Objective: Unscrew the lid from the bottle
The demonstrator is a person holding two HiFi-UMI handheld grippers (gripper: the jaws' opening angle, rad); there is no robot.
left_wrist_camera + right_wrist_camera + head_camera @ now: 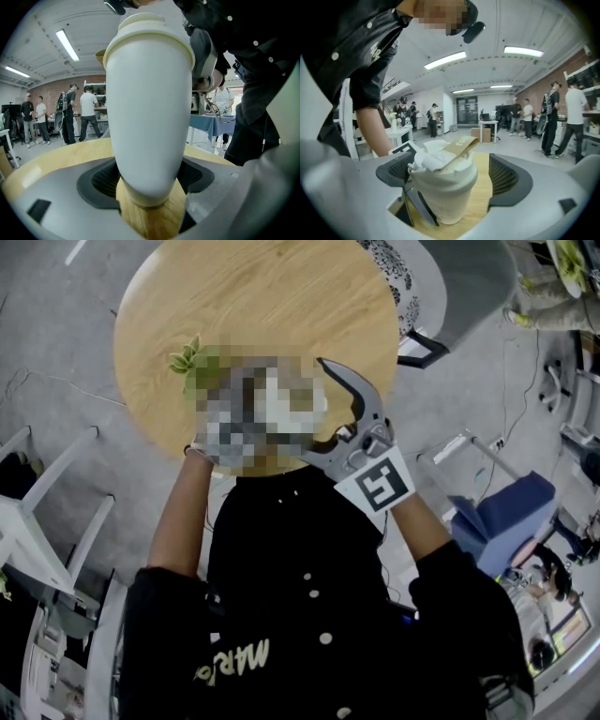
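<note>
Round wooden table (pixel 253 296) in use. The white bottle (pixel 147 108) was upright over the table's near side, its lower body clamped between the pads of the left gripper (pixel 147 182). The right gripper (pixel 452 177) was placed around the bottle's top with jaws spread wide. One pad stood clear of it, so no grip was applied. The lid (pixel 144 23) sat on the neck (whether loosened could not be determined), with a tan strap (pixel 459 147) lying across it. Assessment: unscrewing was not complete; gripping the lid, turning it and lifting it off remained.
</note>
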